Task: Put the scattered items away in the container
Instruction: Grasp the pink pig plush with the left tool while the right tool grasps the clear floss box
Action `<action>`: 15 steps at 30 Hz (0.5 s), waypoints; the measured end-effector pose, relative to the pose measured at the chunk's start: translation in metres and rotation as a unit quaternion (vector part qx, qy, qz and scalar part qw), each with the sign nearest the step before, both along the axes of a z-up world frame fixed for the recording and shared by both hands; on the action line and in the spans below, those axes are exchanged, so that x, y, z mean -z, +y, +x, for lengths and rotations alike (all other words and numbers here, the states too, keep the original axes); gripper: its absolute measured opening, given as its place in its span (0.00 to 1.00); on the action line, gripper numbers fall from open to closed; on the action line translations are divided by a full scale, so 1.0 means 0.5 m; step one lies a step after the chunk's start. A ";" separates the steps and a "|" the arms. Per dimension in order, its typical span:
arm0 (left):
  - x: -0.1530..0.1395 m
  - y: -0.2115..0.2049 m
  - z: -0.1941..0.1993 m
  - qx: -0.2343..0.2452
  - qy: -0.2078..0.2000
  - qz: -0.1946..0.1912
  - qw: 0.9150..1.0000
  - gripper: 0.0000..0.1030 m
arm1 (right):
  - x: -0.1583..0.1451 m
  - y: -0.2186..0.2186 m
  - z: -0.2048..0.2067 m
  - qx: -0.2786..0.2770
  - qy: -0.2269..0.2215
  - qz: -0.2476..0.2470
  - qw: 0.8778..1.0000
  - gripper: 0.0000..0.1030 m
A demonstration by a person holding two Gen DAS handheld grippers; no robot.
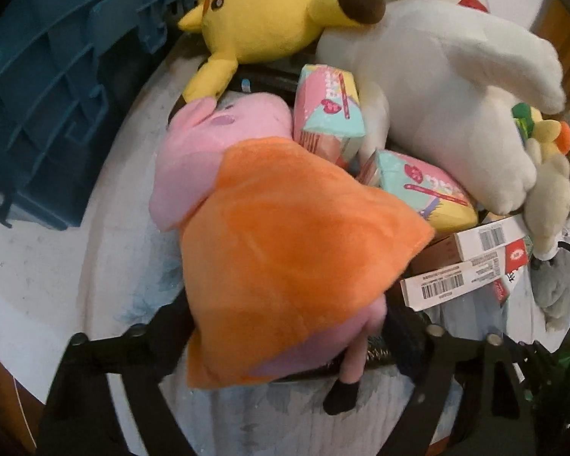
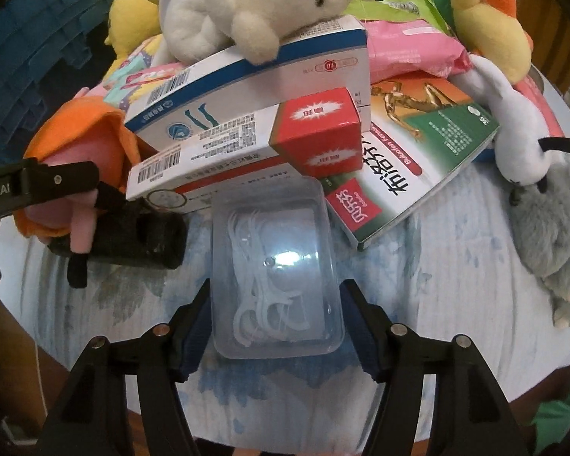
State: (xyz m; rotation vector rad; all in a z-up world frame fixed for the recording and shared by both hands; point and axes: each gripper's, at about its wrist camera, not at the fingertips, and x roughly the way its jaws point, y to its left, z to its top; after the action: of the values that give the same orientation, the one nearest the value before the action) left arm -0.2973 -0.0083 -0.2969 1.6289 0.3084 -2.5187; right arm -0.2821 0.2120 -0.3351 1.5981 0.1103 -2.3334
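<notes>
Between the 2 fingers of the right gripper [image 2: 277, 326]: clear plastic box [image 2: 275, 266] of white floss picks, on the pale tablecloth [image 2: 437, 296], pads touching both sides. Just beyond, 1 red-and-white carton [image 2: 247, 152] under stacked boxes and plush. Left gripper [image 1: 285, 345] clamped on pink plush with orange dress [image 1: 285, 243]. Upper left, blue crate [image 1: 49, 87], beside yellow plush [image 1: 262, 11].

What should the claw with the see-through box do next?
Probably lift it. The right gripper already has both fingers against the clear floss-pick box, which looks to sit on the table, so raising it toward the blue crate seems next.
</notes>
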 end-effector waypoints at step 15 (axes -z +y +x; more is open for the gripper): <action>-0.131 -0.003 0.088 0.024 0.057 -0.012 0.998 0.73 | -0.115 0.028 0.028 -0.021 0.042 -0.004 0.999 0.59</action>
State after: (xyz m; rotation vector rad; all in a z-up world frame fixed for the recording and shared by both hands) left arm -0.2532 -0.0098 -0.2314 1.5042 0.2516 -2.6461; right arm -0.2682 0.2262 -0.2776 1.4793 0.1507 -2.3656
